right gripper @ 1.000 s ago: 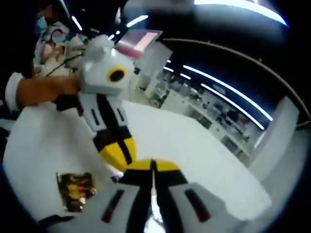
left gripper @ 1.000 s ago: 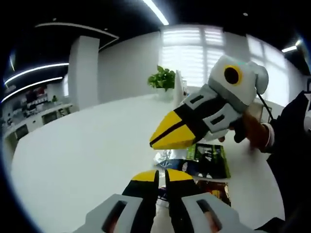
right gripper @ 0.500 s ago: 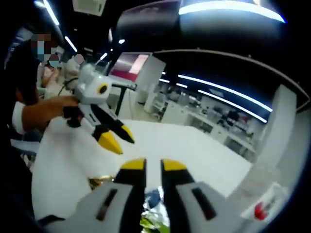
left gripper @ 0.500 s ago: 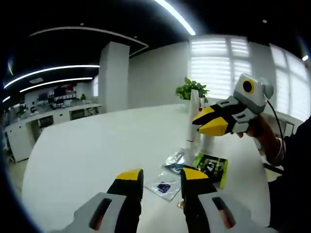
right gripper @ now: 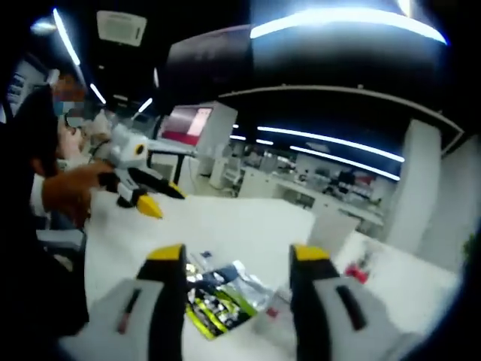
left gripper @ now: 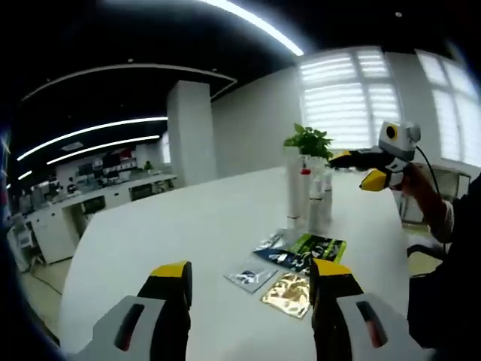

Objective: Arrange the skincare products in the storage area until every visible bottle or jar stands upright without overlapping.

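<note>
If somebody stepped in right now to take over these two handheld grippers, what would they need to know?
Left gripper: jaws wide open, holding nothing, raised above the white table.
Right gripper: also open and holding nothing, raised above the table.
Things: a cluster of white bottles stands upright at the far side by a potted plant. In front lie flat sachets: a green one, a gold one, a silver one.
Done: the bottles appear to stand upright.
Left: check bottle spacing; nothing is gripped yet.

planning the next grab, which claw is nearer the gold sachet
Left. The left claw hangs just over the gold sachet, open. The right claw is held farther off, beyond the upright bottles.
</note>
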